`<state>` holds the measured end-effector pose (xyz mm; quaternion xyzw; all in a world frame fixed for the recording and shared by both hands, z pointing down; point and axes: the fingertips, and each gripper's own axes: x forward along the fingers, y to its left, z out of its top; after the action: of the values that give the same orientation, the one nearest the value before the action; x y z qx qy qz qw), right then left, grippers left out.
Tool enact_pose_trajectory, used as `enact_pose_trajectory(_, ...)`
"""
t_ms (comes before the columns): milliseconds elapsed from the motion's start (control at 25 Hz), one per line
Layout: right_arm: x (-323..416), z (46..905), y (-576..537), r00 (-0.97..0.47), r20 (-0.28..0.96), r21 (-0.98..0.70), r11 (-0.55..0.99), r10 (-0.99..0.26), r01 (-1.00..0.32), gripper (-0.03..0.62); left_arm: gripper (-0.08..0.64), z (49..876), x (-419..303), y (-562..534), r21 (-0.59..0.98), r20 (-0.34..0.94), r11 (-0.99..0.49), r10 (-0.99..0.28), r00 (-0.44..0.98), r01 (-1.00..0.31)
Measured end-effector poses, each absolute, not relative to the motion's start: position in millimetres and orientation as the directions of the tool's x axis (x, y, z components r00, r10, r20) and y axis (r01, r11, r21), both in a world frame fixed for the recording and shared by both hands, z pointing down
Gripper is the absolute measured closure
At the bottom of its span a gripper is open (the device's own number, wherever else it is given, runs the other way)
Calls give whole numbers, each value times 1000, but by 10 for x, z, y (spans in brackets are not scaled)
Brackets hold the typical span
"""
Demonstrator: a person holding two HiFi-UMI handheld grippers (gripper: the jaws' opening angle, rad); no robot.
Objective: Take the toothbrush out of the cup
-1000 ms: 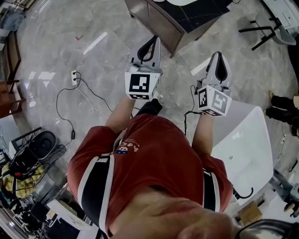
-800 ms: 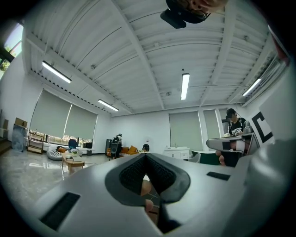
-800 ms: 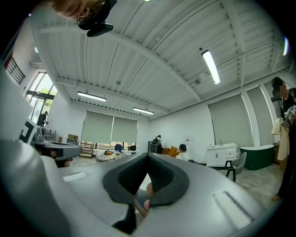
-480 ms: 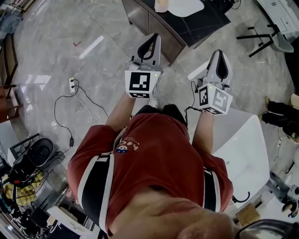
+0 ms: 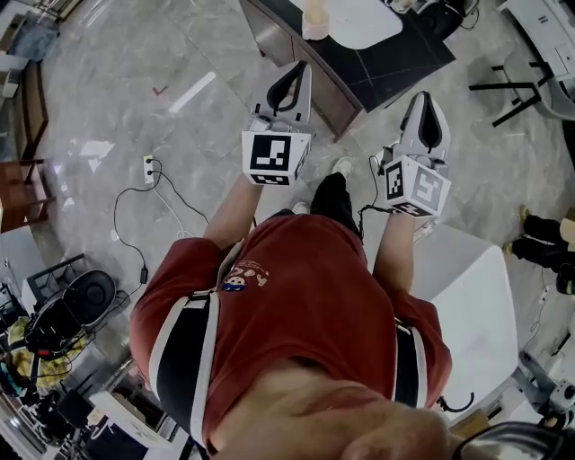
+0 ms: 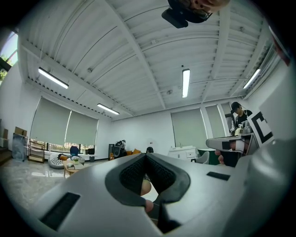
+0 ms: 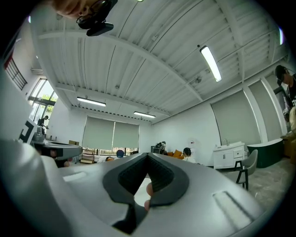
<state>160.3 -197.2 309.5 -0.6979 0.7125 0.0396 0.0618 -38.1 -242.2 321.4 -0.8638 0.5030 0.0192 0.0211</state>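
A pale cup [image 5: 314, 20] stands on a dark counter [image 5: 382, 63] at the top of the head view; I cannot make out a toothbrush in it. My left gripper [image 5: 289, 83] is held out level in front of the person's red shirt, short of the counter's near corner, jaws shut on nothing. My right gripper [image 5: 426, 115] is beside it, over the floor by the counter's edge, also shut and empty. In the left gripper view the left gripper [image 6: 146, 156] has its dark pads pressed together. The right gripper [image 7: 148, 155] shows the same in the right gripper view.
A white basin [image 5: 364, 20] sits on the counter beside the cup. A white tub [image 5: 476, 305] stands at the right, a chair [image 5: 526, 76] at the upper right. A power strip with its cable [image 5: 148, 167] lies on the marble floor at the left. Clutter fills the lower left corner.
The person has stepped toward the counter with both grippers held out. The counter, cup and basin have come further into the head view. Both jaws stay shut.
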Motion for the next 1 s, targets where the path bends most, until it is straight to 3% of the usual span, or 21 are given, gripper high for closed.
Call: enact_pose_trajectory(1000,3295,3374,-3915,-55,-134,-168,77,-989,-983,581,555,3246,1419,-4087,-96,15,-484,-874,485,-870)
